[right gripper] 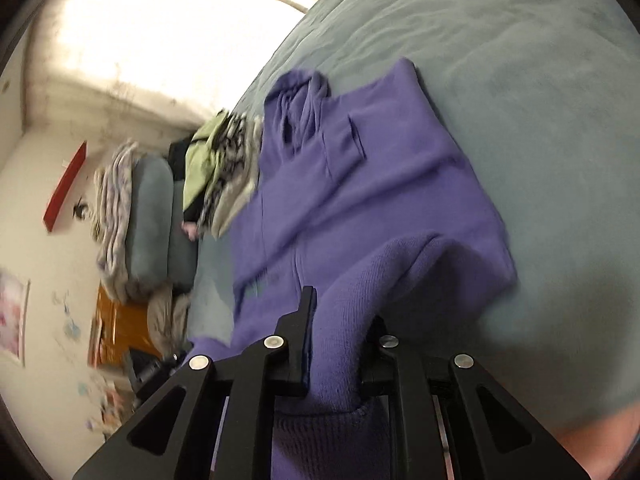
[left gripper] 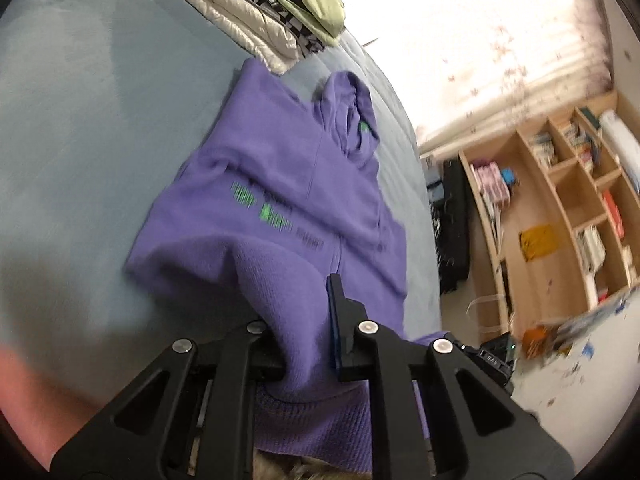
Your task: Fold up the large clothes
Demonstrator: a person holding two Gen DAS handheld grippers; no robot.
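A purple hoodie (left gripper: 288, 184) with green print lies partly folded on the blue-grey bed (left gripper: 80, 120), hood toward the far end. My left gripper (left gripper: 296, 304) is shut on its ribbed bottom hem, lifted off the bed. In the right wrist view the same hoodie (right gripper: 360, 184) lies on the bed (right gripper: 520, 80), and my right gripper (right gripper: 340, 320) is shut on another part of the ribbed hem, also raised. The hem fabric bunches between each pair of fingers and hides the inner pads.
A stack of folded clothes (left gripper: 272, 12) sits on the bed beyond the hoodie; it also shows in the right wrist view (right gripper: 220, 168). A wooden shelf unit (left gripper: 560, 208) stands past the bed's edge. Pillows and blankets (right gripper: 136, 216) lie at the bed's end.
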